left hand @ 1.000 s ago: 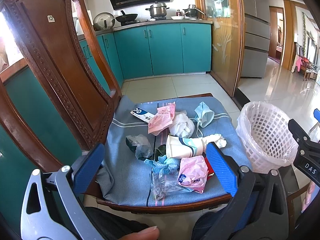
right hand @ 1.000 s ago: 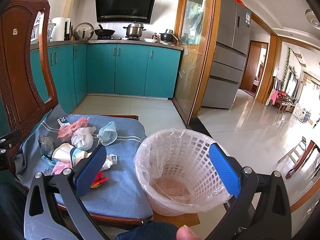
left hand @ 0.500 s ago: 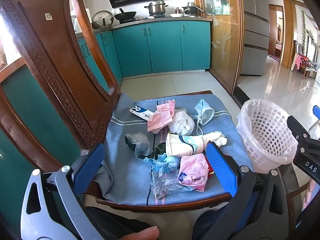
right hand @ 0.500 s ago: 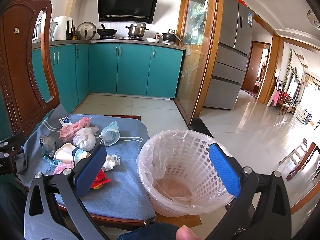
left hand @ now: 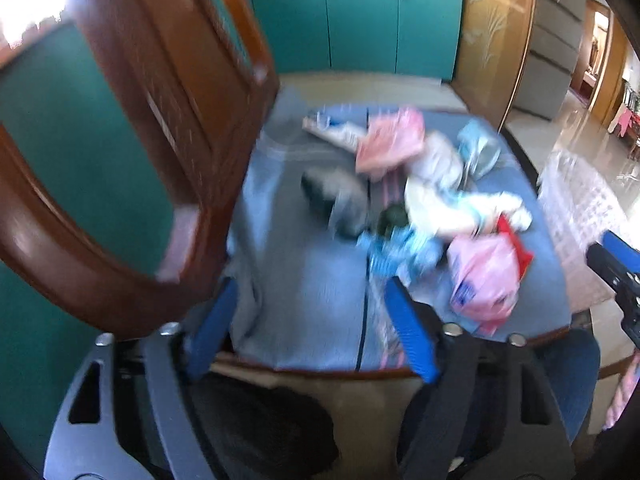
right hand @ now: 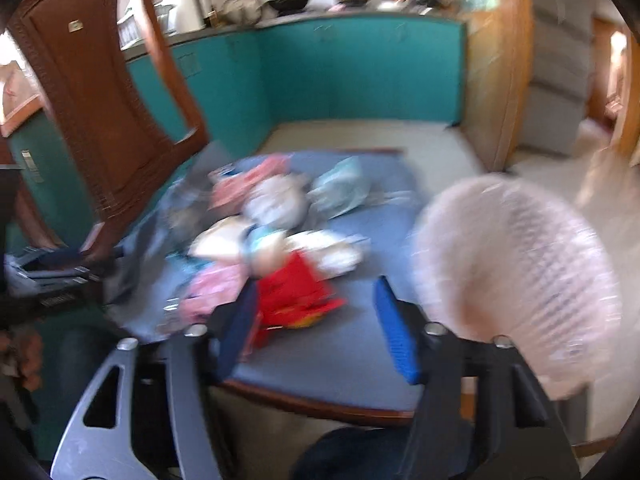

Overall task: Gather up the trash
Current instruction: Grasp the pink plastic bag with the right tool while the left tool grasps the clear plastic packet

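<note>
A pile of trash lies on the blue cushion (left hand: 312,300) of a wooden chair: a pink bag (left hand: 484,280), a red wrapper (right hand: 296,292), a paper cup (left hand: 444,208), a face mask (right hand: 340,188) and other scraps. The white lined basket (right hand: 516,264) stands to the right of the pile. My left gripper (left hand: 308,308) is open and empty over the cushion's front left. My right gripper (right hand: 316,312) is open and empty just before the red wrapper. Both views are blurred by motion.
The carved chair back (left hand: 160,120) rises close on the left. Teal kitchen cabinets (left hand: 360,20) stand behind, with tiled floor between. A grey fridge (right hand: 556,92) is at the far right. The right gripper shows at the left wrist view's right edge (left hand: 616,268).
Both grippers have dropped and moved forward toward the trash pile. The right one has swung left, from over the basket to the red wrapper. Both jaws stay open.
</note>
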A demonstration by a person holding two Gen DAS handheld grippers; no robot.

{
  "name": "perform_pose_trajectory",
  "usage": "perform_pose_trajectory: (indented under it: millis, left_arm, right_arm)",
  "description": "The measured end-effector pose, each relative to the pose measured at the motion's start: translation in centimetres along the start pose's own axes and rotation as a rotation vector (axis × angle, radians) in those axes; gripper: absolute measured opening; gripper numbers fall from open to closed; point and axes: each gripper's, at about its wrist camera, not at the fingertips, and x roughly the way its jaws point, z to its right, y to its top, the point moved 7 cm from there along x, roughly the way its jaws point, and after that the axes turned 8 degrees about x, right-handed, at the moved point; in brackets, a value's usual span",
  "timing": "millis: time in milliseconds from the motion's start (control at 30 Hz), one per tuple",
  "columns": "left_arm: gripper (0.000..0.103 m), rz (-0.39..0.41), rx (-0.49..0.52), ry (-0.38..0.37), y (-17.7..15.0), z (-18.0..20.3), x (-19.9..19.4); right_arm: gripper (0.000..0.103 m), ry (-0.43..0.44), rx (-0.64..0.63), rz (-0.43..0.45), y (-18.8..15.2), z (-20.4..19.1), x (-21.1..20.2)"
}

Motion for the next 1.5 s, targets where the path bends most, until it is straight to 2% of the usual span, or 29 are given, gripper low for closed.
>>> perform_pose_trajectory:
  millis: [133,200,300,400,467,500,667,767,900,1033,1167,1300,1333,1400,1433,1500]
  left_arm:
    - [0.073,-0.052,0.003,-0.001,-2.0,-0.3,1.5]
    - [0.074,-0.071,0.003,-0.002,-2.6,-0.4,1.9]
    - [0.077,-0.084,-0.001,-0.01,-3.2,-0.6,2.4]
    - [0.078,-0.098,-0.003,-0.029,-3.6,-0.6,2.8]
    - [0.078,-0.108,-0.007,-0.045,-3.7,-0.6,2.8]
    - [0.078,-0.11,-0.009,-0.056,-3.7,-0.5,2.8]
    - [0.087,-0.082,-0.006,-0.095,-3.1,0.5,2.7]
    - [0.092,-0.07,-0.011,-0.17,-2.5,1.8,2.8]
    - [0.094,-0.069,-0.026,-0.261,-1.7,3.9,3.4]
    - [0.094,-0.067,0.025,-0.258,-0.6,6.3,5.1]
    - [0.094,-0.117,0.036,-0.275,-0.3,7.8,6.9]
    - [0.094,-0.178,0.067,-0.238,-0.7,8.6,8.4]
    - [0.093,-0.184,0.069,-0.238,-0.8,8.6,8.6]
    - [0.083,-0.188,0.072,-0.241,-1.0,8.6,8.9]
    - [0.073,-0.194,0.072,-0.245,-1.2,8.5,9.0]
    - [0.067,-0.191,0.061,-0.267,-1.2,8.4,8.9]
  right_arm:
    - [0.058,0.069,-0.077,-0.07,-1.2,-3.8,2.8]
    - [0.06,0.068,-0.114,-0.097,-1.7,-4.9,3.7]
    - [0.071,0.051,-0.158,-0.121,-2.5,-5.9,5.1]
    - [0.071,0.034,-0.185,-0.147,-3.1,-6.4,6.5]
    - [0.055,0.051,-0.179,-0.163,-3.3,-6.5,7.0]
    - [0.052,0.06,-0.17,-0.17,-3.3,-6.5,7.1]
    - [0.047,0.119,-0.133,-0.117,-2.5,-6.3,5.7]
    - [0.047,0.117,-0.108,-0.072,-1.5,-5.5,4.2]
    - [0.047,0.097,-0.039,-0.002,0.1,-3.0,1.7]
    - [0.047,0.034,-0.002,0.051,1.1,-0.3,-0.6]
    - [0.047,-0.019,0.024,0.076,1.3,1.8,-1.8]
    - [0.047,-0.048,0.046,0.087,1.2,3.2,-2.2]
    - [0.047,-0.052,0.05,0.088,1.1,3.4,-2.3]
    - [0.047,-0.058,0.06,0.091,1.2,3.8,-2.3]
    - [0.047,-0.059,0.063,0.094,1.2,3.9,-2.4]
    - [0.047,-0.062,0.068,0.101,1.2,4.2,-2.6]
